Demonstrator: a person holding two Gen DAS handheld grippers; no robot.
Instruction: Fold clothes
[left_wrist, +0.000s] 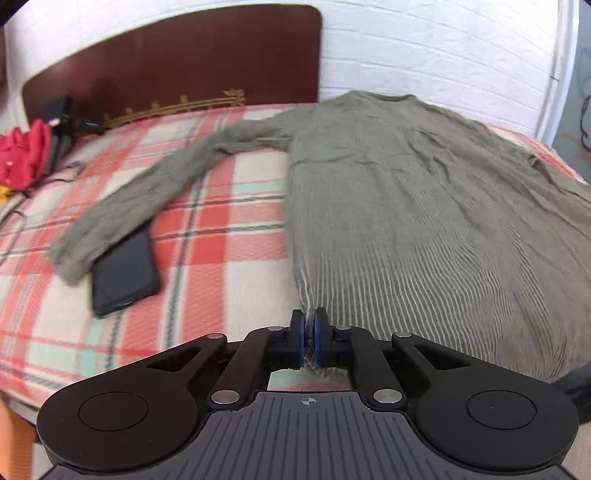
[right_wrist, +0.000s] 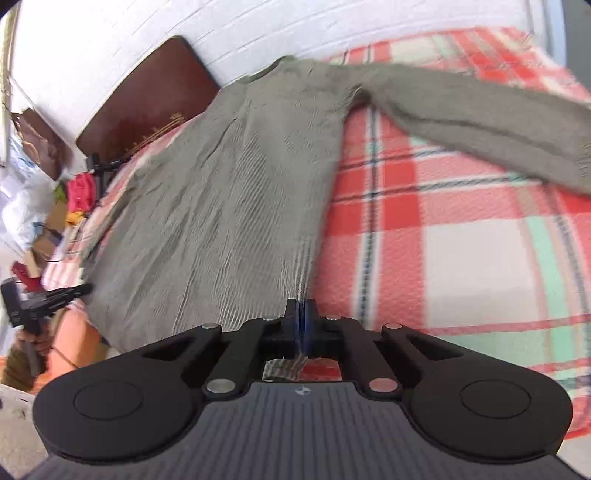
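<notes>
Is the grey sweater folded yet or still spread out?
Spread out. The sweater lies flat on the bed with both sleeves out to the sides; the left gripper and right gripper each pinch a hem corner.

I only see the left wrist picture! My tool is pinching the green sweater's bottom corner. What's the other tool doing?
Observer: The right tool is shut on the sweater's opposite bottom corner.
Operator: Where's the other sleeve? I barely see it.
Observer: The other sleeve lies stretched out sideways on the plaid blanket, not folded in.
Operator: Does my tool show up over there?
Observer: Yes, the left tool shows from the side, at the hem's far corner near the bed's edge.
</notes>
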